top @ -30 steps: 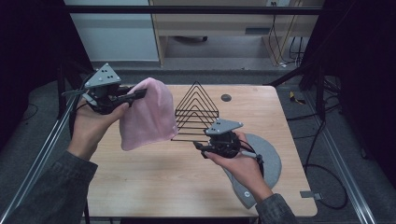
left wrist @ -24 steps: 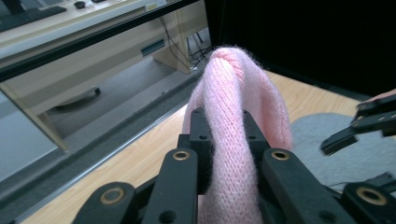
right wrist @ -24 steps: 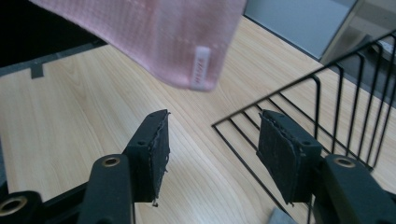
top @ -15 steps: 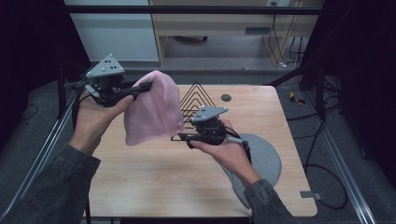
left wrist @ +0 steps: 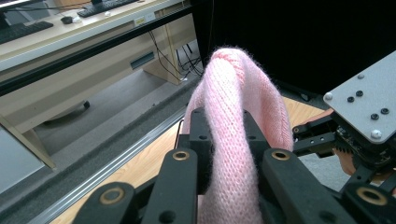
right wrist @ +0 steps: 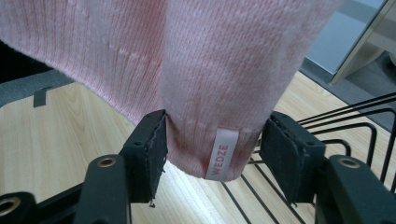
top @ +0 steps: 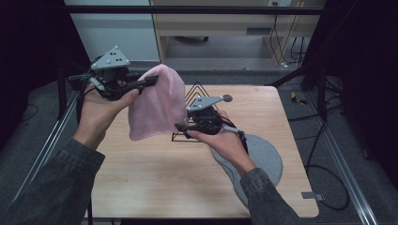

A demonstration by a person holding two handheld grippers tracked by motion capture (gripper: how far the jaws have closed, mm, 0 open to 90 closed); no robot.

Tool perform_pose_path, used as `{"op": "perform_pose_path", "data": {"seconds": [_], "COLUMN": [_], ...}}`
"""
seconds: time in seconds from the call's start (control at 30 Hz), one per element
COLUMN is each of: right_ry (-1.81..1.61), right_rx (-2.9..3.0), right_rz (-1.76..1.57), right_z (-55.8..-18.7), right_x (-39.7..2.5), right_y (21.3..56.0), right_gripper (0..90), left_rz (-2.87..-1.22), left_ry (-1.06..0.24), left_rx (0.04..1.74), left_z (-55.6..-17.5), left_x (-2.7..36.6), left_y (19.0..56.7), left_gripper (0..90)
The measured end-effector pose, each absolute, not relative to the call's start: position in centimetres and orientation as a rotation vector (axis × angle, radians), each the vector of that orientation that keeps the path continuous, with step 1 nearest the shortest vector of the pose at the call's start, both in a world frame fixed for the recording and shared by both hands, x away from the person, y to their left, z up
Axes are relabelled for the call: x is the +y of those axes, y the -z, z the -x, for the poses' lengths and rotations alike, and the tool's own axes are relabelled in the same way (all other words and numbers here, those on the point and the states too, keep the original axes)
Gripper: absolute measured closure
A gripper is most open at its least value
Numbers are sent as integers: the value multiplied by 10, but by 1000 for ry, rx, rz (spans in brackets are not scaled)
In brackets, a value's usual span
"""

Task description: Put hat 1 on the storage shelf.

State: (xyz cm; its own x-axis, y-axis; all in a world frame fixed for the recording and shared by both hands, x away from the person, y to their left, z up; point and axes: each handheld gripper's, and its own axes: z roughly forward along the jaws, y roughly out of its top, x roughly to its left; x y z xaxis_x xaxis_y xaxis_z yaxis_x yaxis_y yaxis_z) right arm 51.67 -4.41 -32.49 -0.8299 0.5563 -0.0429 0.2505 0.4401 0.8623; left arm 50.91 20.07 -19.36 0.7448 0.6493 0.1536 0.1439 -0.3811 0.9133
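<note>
A pink knit hat (top: pixel 157 108) hangs in the air over the table's back left, pinched at its top by my left gripper (top: pixel 149 80). In the left gripper view, that gripper (left wrist: pixel 227 123) is shut on a fold of the pink knit (left wrist: pixel 238 79). My right gripper (top: pixel 180 129) is at the hat's lower right edge. In the right gripper view it (right wrist: pixel 215 149) stands open, its jaws on either side of the hem (right wrist: pixel 196 116), where a white "WEDZE" label (right wrist: pixel 222 154) is sewn. The hem is between the pads but not clamped.
A black wire rack (top: pixel 195 91) stands on the wooden table (top: pixel 155 178) just behind the hat, its bars (right wrist: pixel 345 135) close to my right gripper. A flat grey fabric piece (top: pixel 267 159) lies at the table's right front. A small dark round object (top: pixel 227 98) lies behind the rack.
My right gripper has moved left from over the grey piece up to the hat's lower edge. My left gripper has lifted the hat slightly and carried it a little right.
</note>
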Motion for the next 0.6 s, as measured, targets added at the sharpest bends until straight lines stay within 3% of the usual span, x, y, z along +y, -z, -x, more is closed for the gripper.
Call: {"op": "perform_pose_path", "data": {"seconds": [0.17, 0.23, 0.37, 0.6], "right_ry": [-1334, -1325, -1334, -1308], "right_rx": [2380, 2382, 2358, 2343], "right_rz": [-681, -659, -636, -654], "right_z": [-522, -522, -523, -537], "right_x": [-44, -43, -48, -67], "right_y": [323, 322, 316, 308], "right_gripper": [472, 575, 696, 754], "left_rz": [-1910, -1913, -1921, -1972], "left_ry": [-607, -607, -599, -578], "left_rx": [607, 604, 585, 575], "left_z": [-512, -512, -508, -517], "left_x": [198, 197, 193, 187], "left_y": [192, 191, 185, 183], "left_gripper": [798, 798, 797, 795]}}
